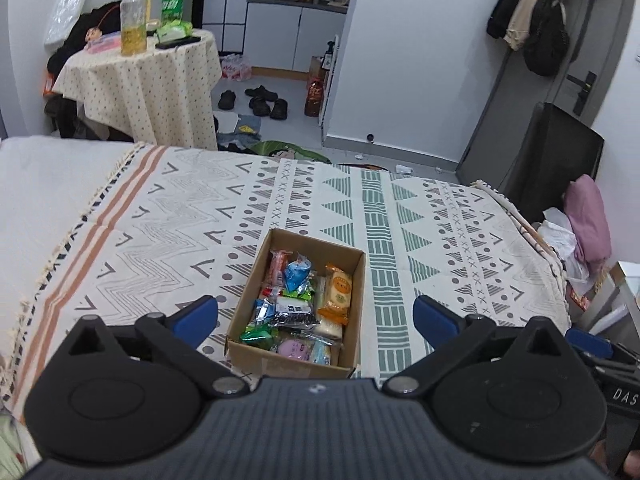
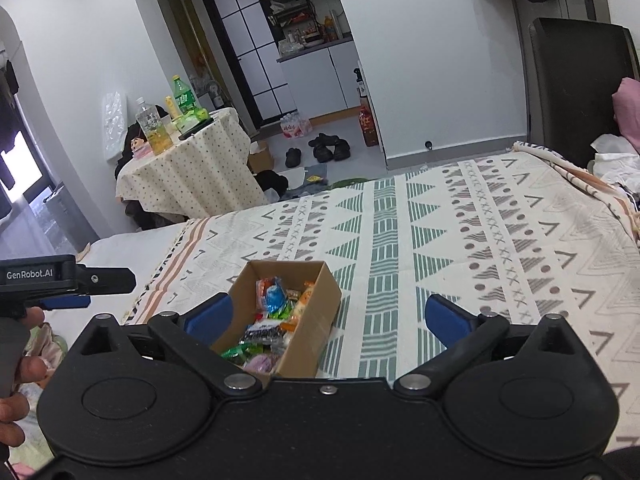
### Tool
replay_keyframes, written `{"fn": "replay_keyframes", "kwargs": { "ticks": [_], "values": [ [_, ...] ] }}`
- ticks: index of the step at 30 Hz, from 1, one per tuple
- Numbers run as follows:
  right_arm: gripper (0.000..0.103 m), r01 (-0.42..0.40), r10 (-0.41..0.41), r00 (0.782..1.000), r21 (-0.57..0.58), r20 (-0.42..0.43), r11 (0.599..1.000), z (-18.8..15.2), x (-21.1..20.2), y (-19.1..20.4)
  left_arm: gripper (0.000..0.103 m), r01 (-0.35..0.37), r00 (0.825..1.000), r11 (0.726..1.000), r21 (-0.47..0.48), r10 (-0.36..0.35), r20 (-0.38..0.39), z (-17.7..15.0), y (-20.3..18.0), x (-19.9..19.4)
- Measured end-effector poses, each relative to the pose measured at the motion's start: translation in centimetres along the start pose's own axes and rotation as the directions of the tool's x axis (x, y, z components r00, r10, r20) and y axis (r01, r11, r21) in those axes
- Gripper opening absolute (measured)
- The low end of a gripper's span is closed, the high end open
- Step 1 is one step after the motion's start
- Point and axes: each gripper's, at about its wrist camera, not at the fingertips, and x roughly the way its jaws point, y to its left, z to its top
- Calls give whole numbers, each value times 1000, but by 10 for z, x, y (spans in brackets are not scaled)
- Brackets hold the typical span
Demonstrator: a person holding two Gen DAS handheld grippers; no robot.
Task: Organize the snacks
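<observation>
A brown cardboard box (image 1: 358,280) sits on the patterned bedspread (image 1: 160,216), filled with several wrapped snacks (image 1: 300,304): orange, blue, green, black and pink packets. My left gripper (image 1: 315,320) is open and empty, held above the box's near end. In the right wrist view the same box (image 2: 320,312) lies low and left of centre, with its snacks (image 2: 276,312) showing. My right gripper (image 2: 328,316) is open and empty, above the box's near right side. The left gripper's body (image 2: 60,280) shows at the left edge of the right wrist view.
A round side table (image 1: 140,76) with bottles (image 1: 133,24) stands beyond the bed's far edge. Shoes (image 1: 260,100) lie on the floor. A black chair (image 1: 556,160) and pink clothes (image 1: 588,216) are at the bed's right edge.
</observation>
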Motion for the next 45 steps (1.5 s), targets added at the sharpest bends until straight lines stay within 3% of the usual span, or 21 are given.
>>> {"fn": "replay_keyframes", "kwargs": {
  "ticks": [15,20,31,45],
  "values": [
    [103,59,-58,997,-13,51,998,-23,-63,-2,103,62,998,998,25,-62,26,-41,-7,-42],
    [103,93,-90,993,-34,72,995,-33,-77,-2,103,35,999,998,50,-37,33,-56,-12,-49],
    [103,126,-124,991,-38,51,991,-61,-86,-7,103,25,999,995,92,-28,24,-84,-22,-53],
    [103,119,-117,992,-44,36,992,-73,-87,-9,103,-7,1000,991,133,7,3,-101,-25,-47]
  ]
}}
